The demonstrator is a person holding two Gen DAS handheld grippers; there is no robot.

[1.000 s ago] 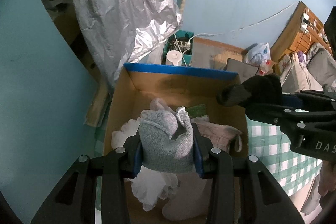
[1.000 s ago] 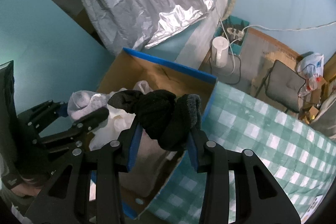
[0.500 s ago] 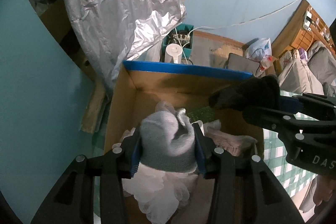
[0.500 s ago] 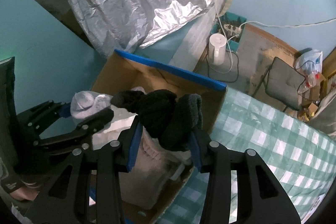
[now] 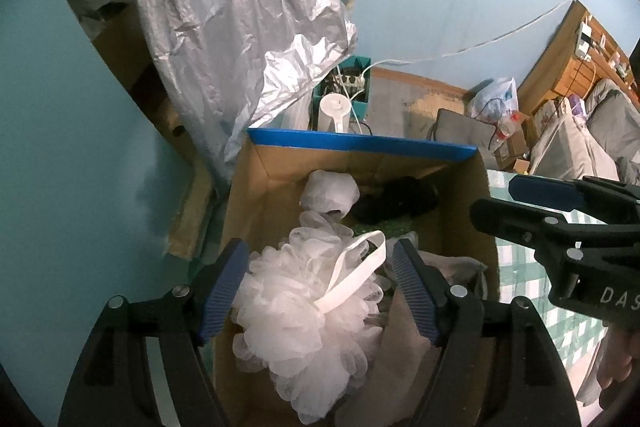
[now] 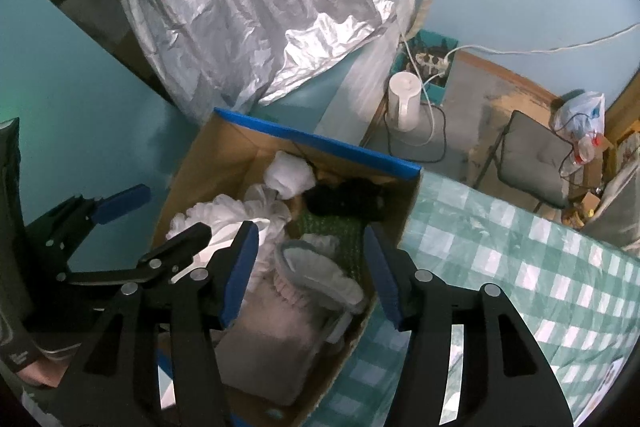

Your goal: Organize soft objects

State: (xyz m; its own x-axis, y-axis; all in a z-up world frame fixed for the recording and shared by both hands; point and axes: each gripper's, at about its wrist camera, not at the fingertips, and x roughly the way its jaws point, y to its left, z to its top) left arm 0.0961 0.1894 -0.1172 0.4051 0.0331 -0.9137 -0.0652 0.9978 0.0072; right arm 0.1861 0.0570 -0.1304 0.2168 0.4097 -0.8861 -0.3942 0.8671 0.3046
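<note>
Change since earlier: both tongs have just been opening; the grey knitted roll point(image 5: 330, 193) and the black sock bundle point(image 5: 396, 203) are released into the blue-rimmed cardboard box point(image 5: 360, 143).
Left tongs point(image 5: 320, 291): wide, nothing gripped.
Right tongs point(image 6: 310, 275): wide, empty.
Key relation: both dropped pieces are seen ahead of the tongs, at the box's far wall; the black bundle is nearer the right tongs.

"DAS" on the right hand-held gripper point(image 5: 532, 201)

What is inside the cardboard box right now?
Inside the cardboard box: a white mesh bath pouf, a light rolled sock, a dark sock bundle, green fabric and pale cloths. The pile hides the bottom.
</note>
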